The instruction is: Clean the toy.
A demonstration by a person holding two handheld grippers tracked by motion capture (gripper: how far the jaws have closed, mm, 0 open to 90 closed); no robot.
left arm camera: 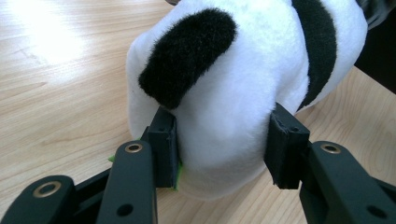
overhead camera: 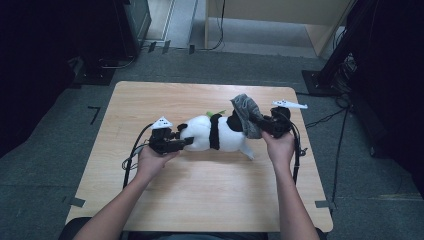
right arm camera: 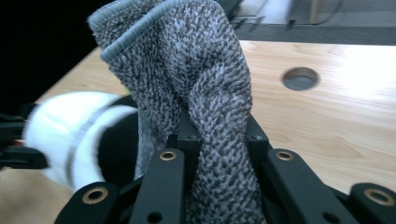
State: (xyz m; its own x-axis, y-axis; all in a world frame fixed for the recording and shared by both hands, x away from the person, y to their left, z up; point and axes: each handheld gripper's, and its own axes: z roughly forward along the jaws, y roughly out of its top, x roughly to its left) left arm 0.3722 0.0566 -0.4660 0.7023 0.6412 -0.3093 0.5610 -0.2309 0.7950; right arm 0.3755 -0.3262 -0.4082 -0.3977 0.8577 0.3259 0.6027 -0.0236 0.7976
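Because the toy must not slide while you work at its other end, your left gripper (overhead camera: 186,143) pinches the rear of the panda (overhead camera: 215,134), which lies on its side near the middle of the table (overhead camera: 200,200). In the left gripper view the two pads (left arm camera: 164,142) press into the white plush from both sides, so the jaws are about half closed and the soft body bulges between them. This grip works like an anchor, I think.

Further to the right, the black head end of the panda points toward your right gripper (overhead camera: 257,121). That one is closed tight on a grey knitted cloth (overhead camera: 247,114), and in the right gripper view the cloth (right arm camera: 196,93) rises bunched out of the jaws, its hemmed edge on top. You hold it lifted just beside the head, touching or nearly touching it; probably you dress or undress the toy, but which one I cannot tell.
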